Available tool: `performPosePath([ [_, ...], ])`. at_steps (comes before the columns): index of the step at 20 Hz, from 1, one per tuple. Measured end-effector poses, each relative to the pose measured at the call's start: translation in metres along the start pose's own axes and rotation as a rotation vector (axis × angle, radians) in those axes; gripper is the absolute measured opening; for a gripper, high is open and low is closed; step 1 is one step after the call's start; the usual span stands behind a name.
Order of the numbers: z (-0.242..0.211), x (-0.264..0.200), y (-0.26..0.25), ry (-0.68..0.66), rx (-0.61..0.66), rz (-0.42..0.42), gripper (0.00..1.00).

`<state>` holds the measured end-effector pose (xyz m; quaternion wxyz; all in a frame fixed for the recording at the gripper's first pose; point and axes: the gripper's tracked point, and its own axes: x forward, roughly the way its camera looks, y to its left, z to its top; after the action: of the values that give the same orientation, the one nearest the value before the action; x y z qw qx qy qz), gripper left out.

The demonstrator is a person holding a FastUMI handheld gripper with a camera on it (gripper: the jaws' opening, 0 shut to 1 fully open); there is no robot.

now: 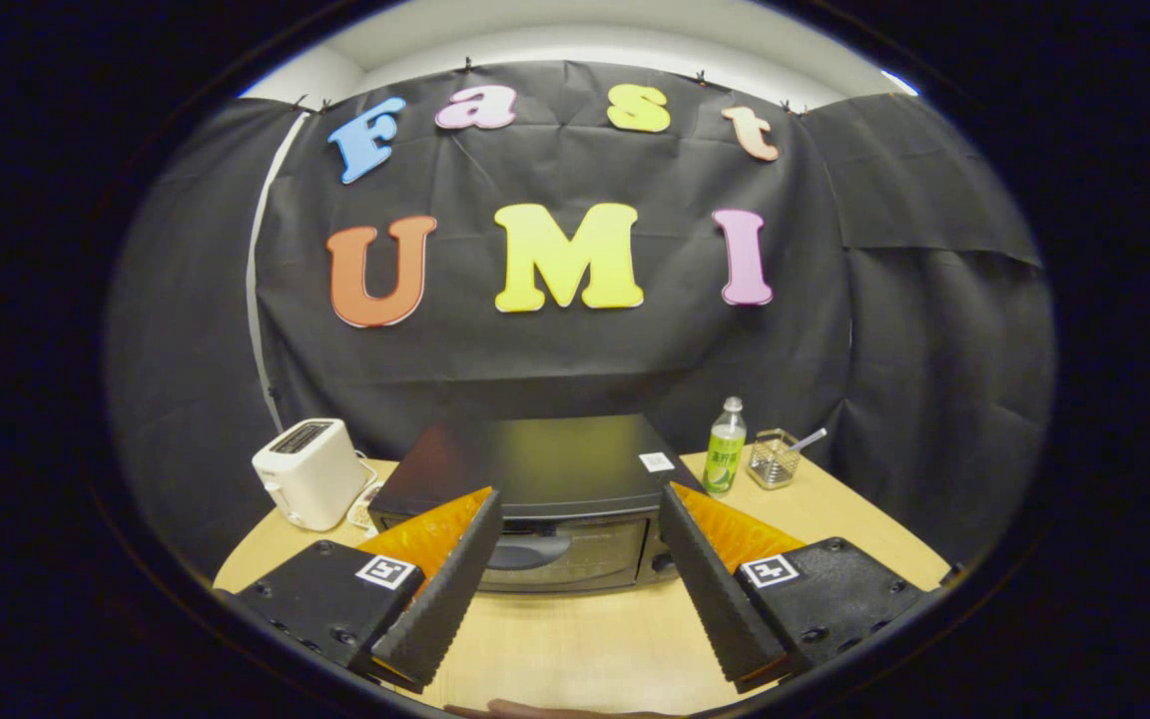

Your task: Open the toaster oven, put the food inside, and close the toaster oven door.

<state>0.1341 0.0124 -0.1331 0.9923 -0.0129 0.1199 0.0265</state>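
A black toaster oven [535,469] stands on the wooden table [585,639], its glass door [560,554] closed with the handle across the top of the door. My gripper [580,509] is open and held above the table, a short way in front of the oven. The door shows in the gap between my two fingers [445,589], which hold nothing. A thin sliver of something pale brown [535,710] lies at the near edge of the table, just below the fingers; I cannot tell what it is.
A white pop-up toaster [307,471] sits left of the oven with a cord beside it. To the oven's right stand a green-labelled bottle [725,446] and a small wire basket [773,457] holding a utensil. Bare tabletop lies between the fingers and the oven.
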Motion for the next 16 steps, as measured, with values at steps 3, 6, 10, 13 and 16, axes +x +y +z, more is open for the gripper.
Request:
performPosePath([
  [3,-0.021,0.029,0.014,0.06,0.005,0.026,1.0],
  [6,-0.043,0.054,0.022,0.128,0.002,0.03,1.0],
  [10,-0.065,0.071,0.031,0.172,0.062,0.05,1.0],
  [13,-0.065,0.076,0.036,0.158,0.088,0.076,0.99],
  [16,-0.069,0.07,0.038,0.117,0.132,0.111,1.0],
])
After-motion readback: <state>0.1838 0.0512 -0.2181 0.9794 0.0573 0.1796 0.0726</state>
